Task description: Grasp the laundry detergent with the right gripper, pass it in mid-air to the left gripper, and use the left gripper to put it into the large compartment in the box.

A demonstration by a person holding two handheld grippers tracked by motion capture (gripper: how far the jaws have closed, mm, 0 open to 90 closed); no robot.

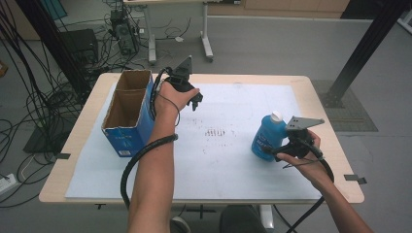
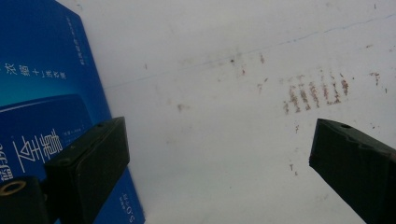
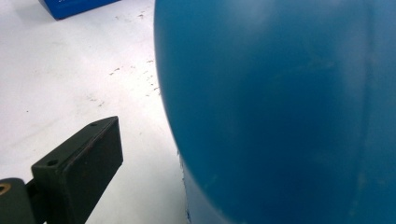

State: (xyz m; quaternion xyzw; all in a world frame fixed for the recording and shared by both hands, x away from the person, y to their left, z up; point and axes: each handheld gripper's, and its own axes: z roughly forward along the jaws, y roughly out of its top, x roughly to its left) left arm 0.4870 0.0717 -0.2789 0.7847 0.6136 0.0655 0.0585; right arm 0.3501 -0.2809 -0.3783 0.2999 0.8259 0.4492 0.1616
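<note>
Blue plastic bottle (image 1: 268,136) with white cap stands upright right of centre on white mat (image 1: 233,160). Right gripper (image 1: 275,149) at its lower body, jaws spread, not yet pinching. Likely smooth, slippery, rigid, moderately heavy; grip mid-body. Left gripper (image 1: 196,102) jaws spread, empty, beside open cardboard box (image 1: 127,112).

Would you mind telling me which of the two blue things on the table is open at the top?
The blue cardboard box at the left; the blue bottle wears a white cap.
</note>
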